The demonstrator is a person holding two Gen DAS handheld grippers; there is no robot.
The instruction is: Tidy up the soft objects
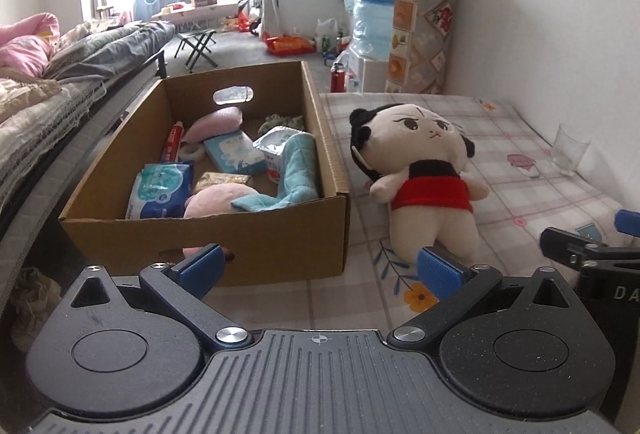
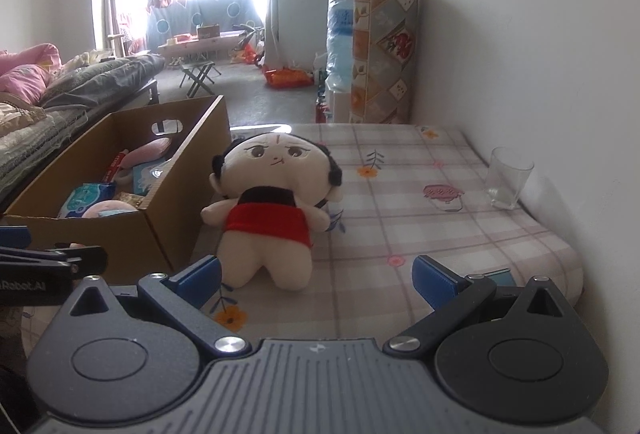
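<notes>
**Both jaws wide, nothing held**

My left hand-held gripper [image 1: 318, 270] is spread wide and empty, facing the cardboard box [image 1: 256, 242]. My right hand-held gripper [image 2: 316, 276] is equally wide and empty. The plush doll [image 2: 272, 210] lies on the checked bench [image 2: 440, 234], just beside the box, near the right gripper's left finger.

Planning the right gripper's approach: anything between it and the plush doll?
Nothing visible. In the right wrist view the plush doll lies on the checked cloth just ahead of the open right gripper, with only bare cloth between. The cardboard box sits to the doll's left, the glass far right.
</notes>
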